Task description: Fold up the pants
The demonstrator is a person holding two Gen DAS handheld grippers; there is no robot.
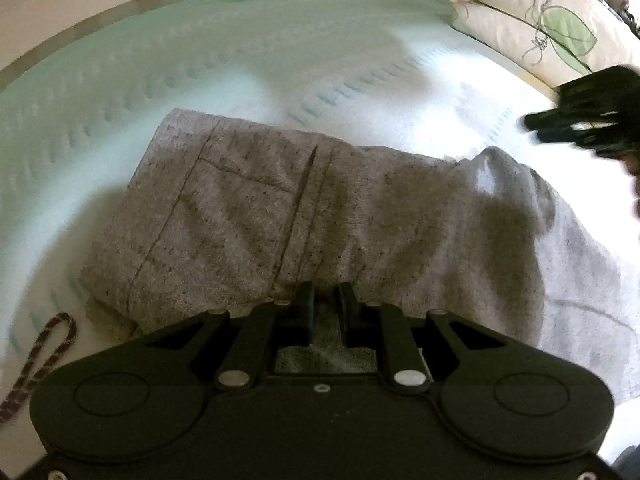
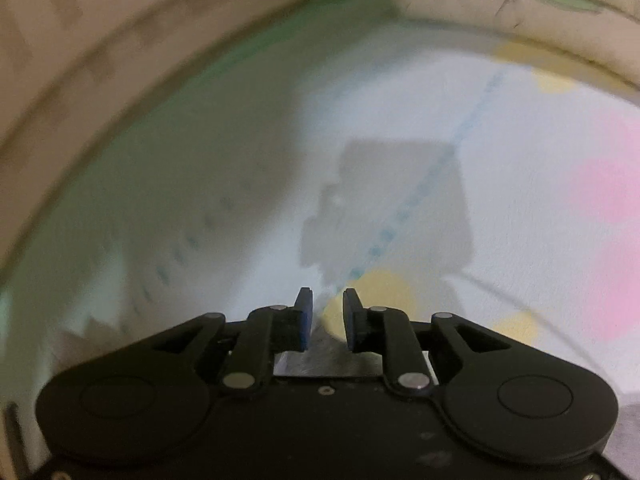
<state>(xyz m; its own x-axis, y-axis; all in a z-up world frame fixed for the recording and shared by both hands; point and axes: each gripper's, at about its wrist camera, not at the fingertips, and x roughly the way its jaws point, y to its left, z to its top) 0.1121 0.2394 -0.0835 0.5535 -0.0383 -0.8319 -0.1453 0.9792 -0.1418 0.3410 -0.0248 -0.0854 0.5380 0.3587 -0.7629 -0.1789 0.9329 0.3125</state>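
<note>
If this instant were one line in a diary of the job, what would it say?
step: folding grey pants on bed sheet | left claw: at near edge of pants | right claw: apart, above sheet, nothing between

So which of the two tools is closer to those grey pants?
Left. The left tool sits right on the grey pants, fabric between its tips. The right tool hovers over bare bedsheet beyond the pants' far end.

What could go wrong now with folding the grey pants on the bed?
1. The left tool sits at the near edge of the grey pants; if it grips only the top layer, lifting may open the fold already made.
2. The right end of the pants is bunched and uneven, so the next fold could come out crooked.
3. The right tool is over the bare sheet, holding no cloth, so that end is unsupported.
</note>
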